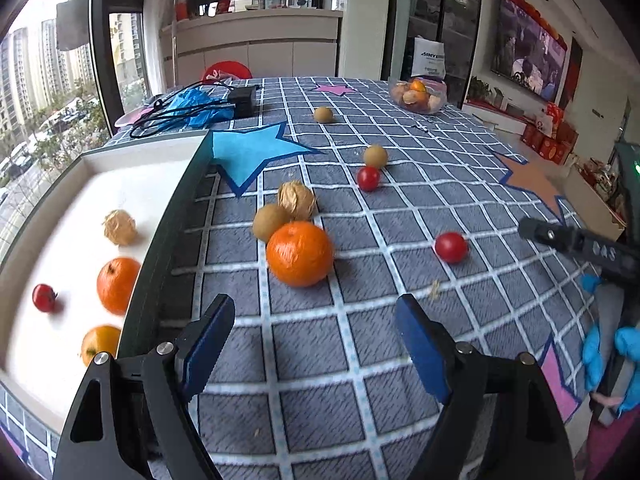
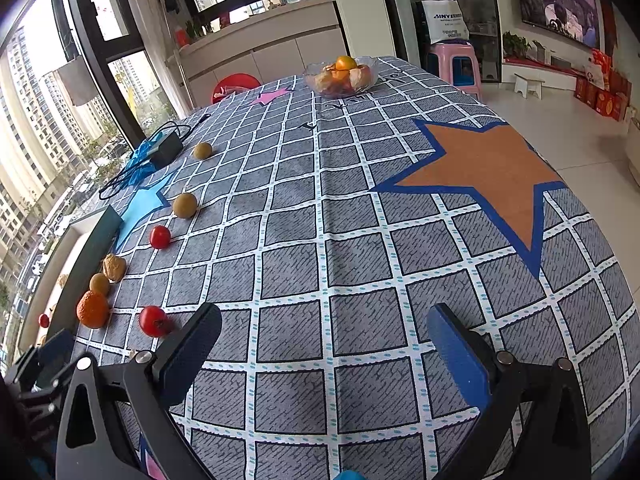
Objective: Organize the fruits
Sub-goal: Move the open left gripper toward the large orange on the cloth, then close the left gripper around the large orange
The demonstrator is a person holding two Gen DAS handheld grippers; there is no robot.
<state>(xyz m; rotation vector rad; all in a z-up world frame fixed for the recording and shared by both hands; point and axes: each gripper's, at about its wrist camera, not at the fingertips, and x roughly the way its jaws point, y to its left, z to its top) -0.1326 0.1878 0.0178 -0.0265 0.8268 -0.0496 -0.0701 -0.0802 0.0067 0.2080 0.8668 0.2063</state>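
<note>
Left wrist view: at bottom centre the left gripper [image 1: 316, 344] is spread wide, empty, above the checked tablecloth [image 1: 320, 360]. Just beyond, mid-frame, the orange [image 1: 299, 254] touches a brown fruit [image 1: 269, 221]; it is best straddled squarely and closed on gently, lest it roll. A white tray [image 1: 60, 216] at left holds sorted fruit. Right gripper [image 2: 324, 344] is likewise spread, empty. Windows stand behind.

"SINVE…" on white bag [image 2: 447, 20]
</note>
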